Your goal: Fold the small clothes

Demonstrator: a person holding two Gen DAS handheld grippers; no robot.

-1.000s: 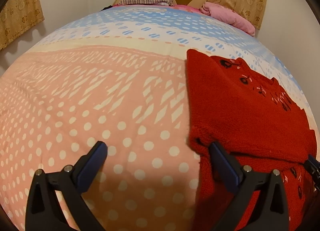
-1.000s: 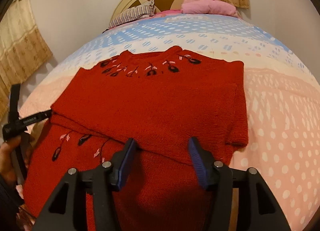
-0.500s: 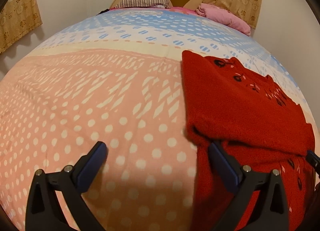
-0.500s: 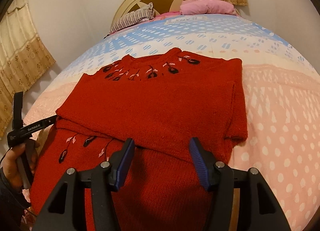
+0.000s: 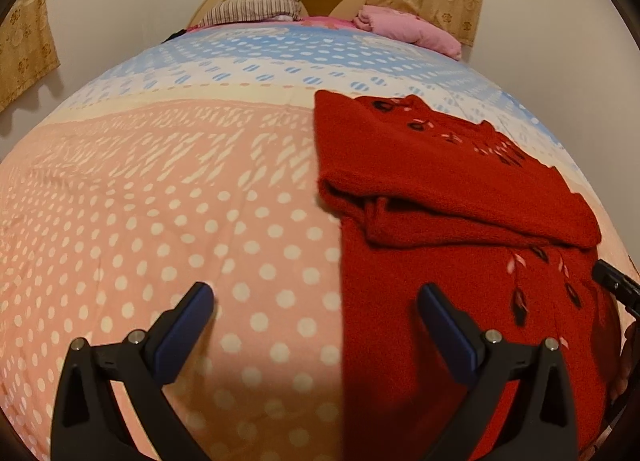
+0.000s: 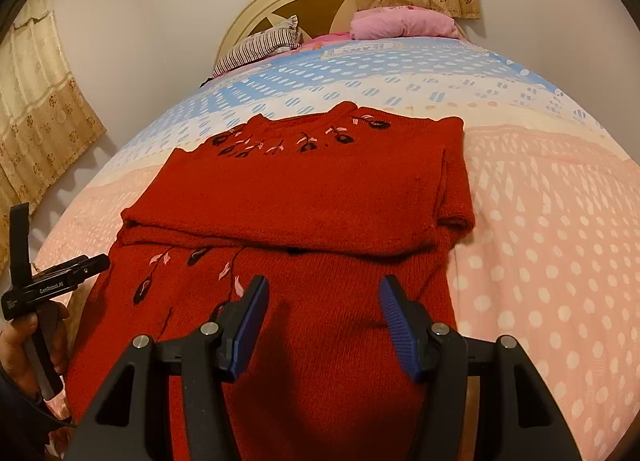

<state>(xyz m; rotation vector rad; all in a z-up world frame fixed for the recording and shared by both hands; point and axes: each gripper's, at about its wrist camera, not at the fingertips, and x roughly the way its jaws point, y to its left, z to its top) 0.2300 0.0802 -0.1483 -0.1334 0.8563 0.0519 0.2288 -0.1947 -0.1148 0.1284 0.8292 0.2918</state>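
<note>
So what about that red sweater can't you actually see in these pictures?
- Red sweater, right wrist view: its near hem is cut off by the bottom edge and hidden behind the right gripper.
- Left wrist view: its right side runs off the picture edge.
- Both views: the folded-over layer hides what lies underneath.

Red sweater (image 6: 304,197) with black-pink embroidery, pink-and-blue dotted bedspread (image 5: 160,201), striped pillow (image 5: 256,9)

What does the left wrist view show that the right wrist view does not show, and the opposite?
Only the left wrist view shows the open left gripper over the dotted bedcover. Only the right wrist view shows the open right gripper, above the red sweater, and a hand holding the other gripper's handle. Both show the sweater, the striped pillow and the pink blanket.
</note>
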